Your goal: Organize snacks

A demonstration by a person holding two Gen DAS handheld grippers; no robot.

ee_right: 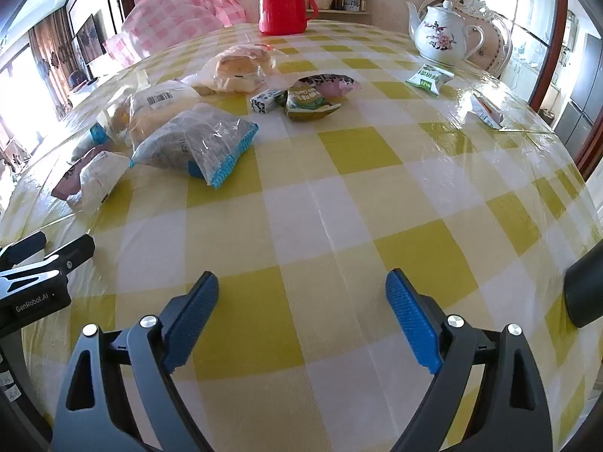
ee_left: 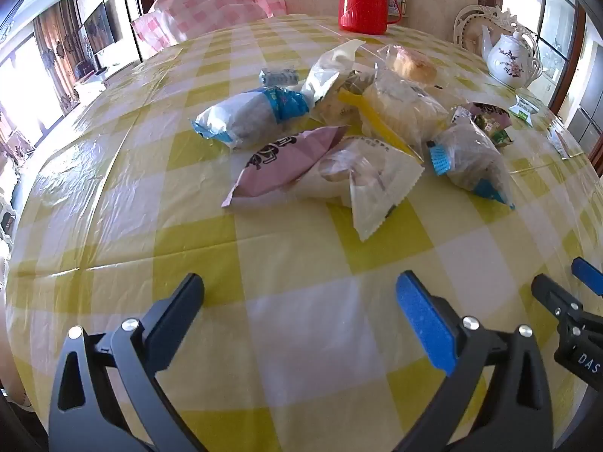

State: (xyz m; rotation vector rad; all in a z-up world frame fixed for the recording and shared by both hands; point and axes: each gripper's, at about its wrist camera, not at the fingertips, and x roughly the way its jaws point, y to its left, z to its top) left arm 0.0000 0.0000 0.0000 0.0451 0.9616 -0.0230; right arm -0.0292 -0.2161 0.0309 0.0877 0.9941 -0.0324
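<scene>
Several wrapped snacks lie in a loose pile on a yellow-and-white checked table. In the left wrist view I see a blue-ended bag, a pink packet, a clear-wrapped bun and a second blue-trimmed bag. My left gripper is open and empty, well short of the pile. My right gripper is open and empty over bare cloth; the blue-trimmed bag lies ahead to its left. A green packet and a small milk-candy box lie farther back.
A red thermos stands at the far edge and a white flowered teapot at the far right. A green-white sachet and a small red-white packet lie near the right edge. A pink checked cushion sits behind the table.
</scene>
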